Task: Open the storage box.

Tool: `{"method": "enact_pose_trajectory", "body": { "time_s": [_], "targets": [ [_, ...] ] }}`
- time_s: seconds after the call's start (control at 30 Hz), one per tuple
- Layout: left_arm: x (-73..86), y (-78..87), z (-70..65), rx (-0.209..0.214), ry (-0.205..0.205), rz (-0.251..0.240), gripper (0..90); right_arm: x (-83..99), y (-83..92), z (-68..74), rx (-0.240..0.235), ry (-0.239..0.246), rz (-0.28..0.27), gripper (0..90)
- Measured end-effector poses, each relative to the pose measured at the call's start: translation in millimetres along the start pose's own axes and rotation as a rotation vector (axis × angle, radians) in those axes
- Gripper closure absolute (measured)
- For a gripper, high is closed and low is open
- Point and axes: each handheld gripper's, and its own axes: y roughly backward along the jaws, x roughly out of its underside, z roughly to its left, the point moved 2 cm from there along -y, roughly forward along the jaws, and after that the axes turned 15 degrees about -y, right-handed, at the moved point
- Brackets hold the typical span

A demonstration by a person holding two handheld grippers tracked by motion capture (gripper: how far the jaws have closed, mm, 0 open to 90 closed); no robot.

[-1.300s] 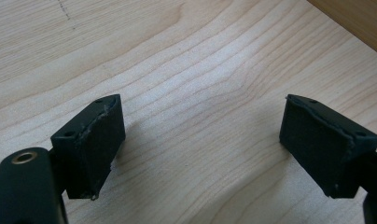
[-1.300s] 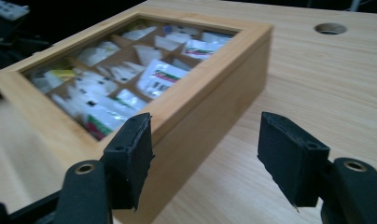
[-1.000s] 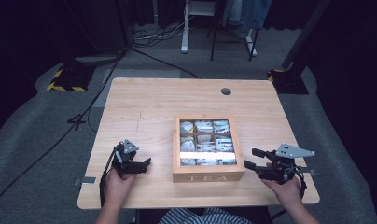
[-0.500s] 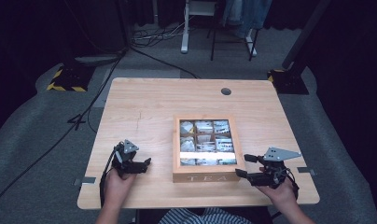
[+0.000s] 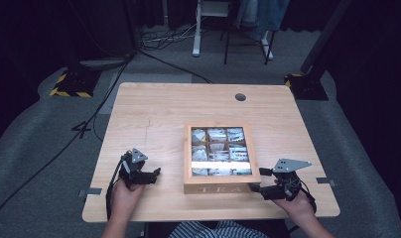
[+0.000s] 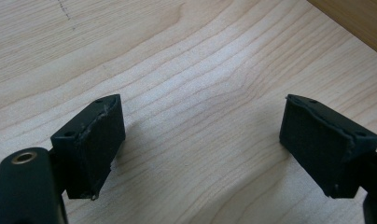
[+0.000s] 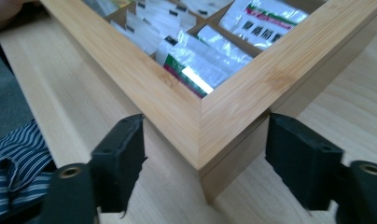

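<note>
Right gripper (image 7: 203, 154) has its jaws wide around the near corner of the tea box (image 7: 233, 93), closing slightly; left gripper (image 6: 200, 140) stands open above the worktop (image 6: 186, 70).

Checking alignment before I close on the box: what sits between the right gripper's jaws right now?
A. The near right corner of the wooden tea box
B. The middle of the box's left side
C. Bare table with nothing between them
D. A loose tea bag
A: in the right gripper view the right gripper has its jaws standing open on either side of a corner of the wooden tea box, and the pads are not pressing on the wood.
</note>
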Motion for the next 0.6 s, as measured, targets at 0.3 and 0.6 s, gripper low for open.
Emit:
{"method": "enact_pose_trajectory", "body": {
  "time_s": [0.3,0.6],
  "targets": [
    [0.0,0.0,0.0,0.0,0.0,0.001,14.7,0.6,2.2,3.3,0.037,0.039,0.016,35.4],
    [0.0,0.1,0.1,0.0,-0.001,0.002,14.8,0.6,4.7,7.4,0.084,0.079,0.03,44.1]
  ]
}}
